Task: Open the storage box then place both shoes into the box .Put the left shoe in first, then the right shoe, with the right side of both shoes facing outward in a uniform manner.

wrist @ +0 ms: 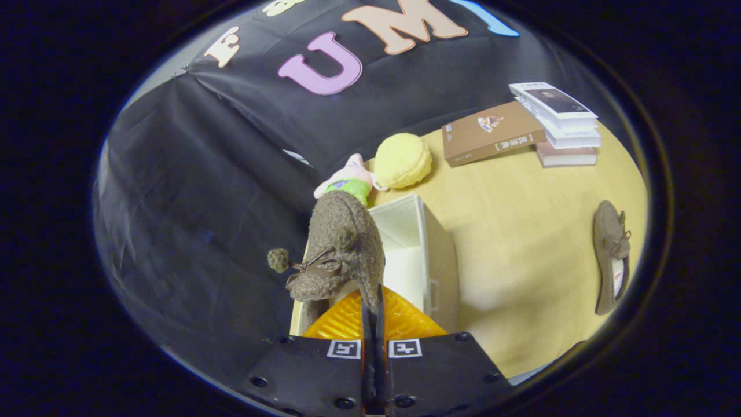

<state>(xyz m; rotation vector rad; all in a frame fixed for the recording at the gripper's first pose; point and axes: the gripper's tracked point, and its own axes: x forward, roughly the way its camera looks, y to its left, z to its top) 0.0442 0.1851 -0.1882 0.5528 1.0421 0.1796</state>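
Note:
My gripper (373,307) is shut on the heel rim of a fuzzy brown shoe (341,249) with a bow and pom-poms, which hangs just ahead of the fingers. Below and beyond the shoe stands the white storage box (428,255), open at the top, with its white inside showing. The held shoe hovers over the box's near left part. A second brown shoe (611,255) lies on the wooden table (521,231), far to the right of the box, apart from it.
A pink plush toy (347,179) and a yellow round cushion (402,160) sit just beyond the box. A brown book (492,133) and a stack of books (558,121) lie at the far right of the table. Black cloth walls the left and back.

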